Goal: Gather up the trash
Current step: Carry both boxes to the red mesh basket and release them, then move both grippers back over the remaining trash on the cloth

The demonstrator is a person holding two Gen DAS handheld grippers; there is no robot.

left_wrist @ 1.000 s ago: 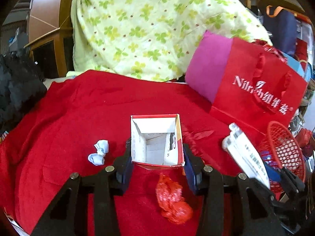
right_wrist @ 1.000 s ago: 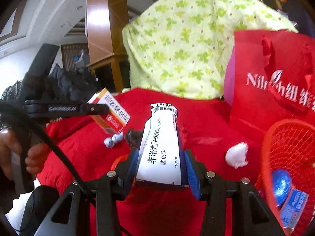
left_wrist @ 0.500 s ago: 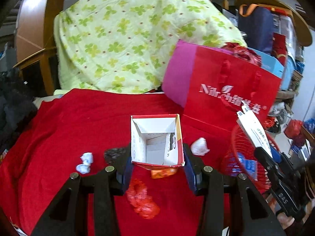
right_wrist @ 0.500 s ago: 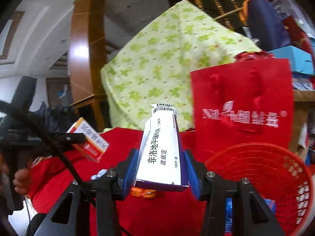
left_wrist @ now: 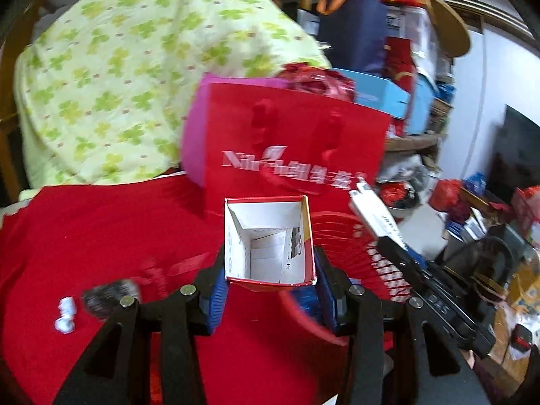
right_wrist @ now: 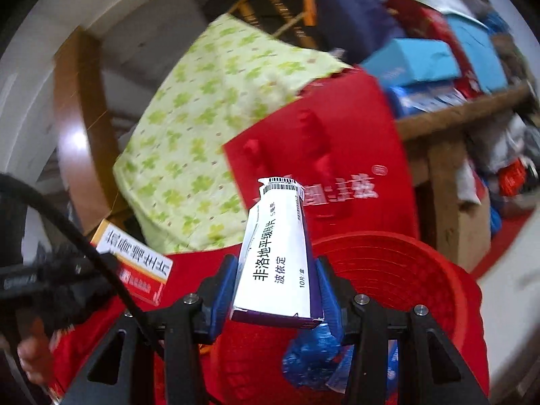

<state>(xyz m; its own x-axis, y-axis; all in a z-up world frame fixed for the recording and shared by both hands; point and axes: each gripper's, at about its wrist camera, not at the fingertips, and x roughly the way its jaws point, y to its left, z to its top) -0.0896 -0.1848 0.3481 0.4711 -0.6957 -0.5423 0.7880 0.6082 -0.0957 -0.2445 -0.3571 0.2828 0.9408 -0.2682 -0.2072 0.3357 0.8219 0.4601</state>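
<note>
My left gripper (left_wrist: 270, 285) is shut on an opened red-and-white carton (left_wrist: 270, 239), its empty inside facing the camera. The right gripper (right_wrist: 275, 295) is shut on a white medicine box (right_wrist: 276, 253) with black print and a purple side. A red plastic basket (right_wrist: 405, 280) sits just beyond and below the right gripper, with blue wrappers (right_wrist: 310, 354) in it. In the left wrist view the basket (left_wrist: 341, 233) lies behind the carton, and the right gripper (left_wrist: 401, 260) with the white box (left_wrist: 374, 212) hangs over it. The left-held carton (right_wrist: 135, 263) shows at left in the right wrist view.
A red cloth (left_wrist: 84, 236) covers the surface, with a white paper wad (left_wrist: 65, 314) and a dark scrap (left_wrist: 108, 295) on it. A red paper bag (left_wrist: 290, 155) stands behind the basket, before a green-patterned quilt (left_wrist: 135, 77). Cluttered shelves (left_wrist: 405, 77) stand at right.
Both grippers swung right and slightly up with their boxes. The basket now lies directly ahead of both. The red wrapper and the white wad near the basket have left the left wrist view.
</note>
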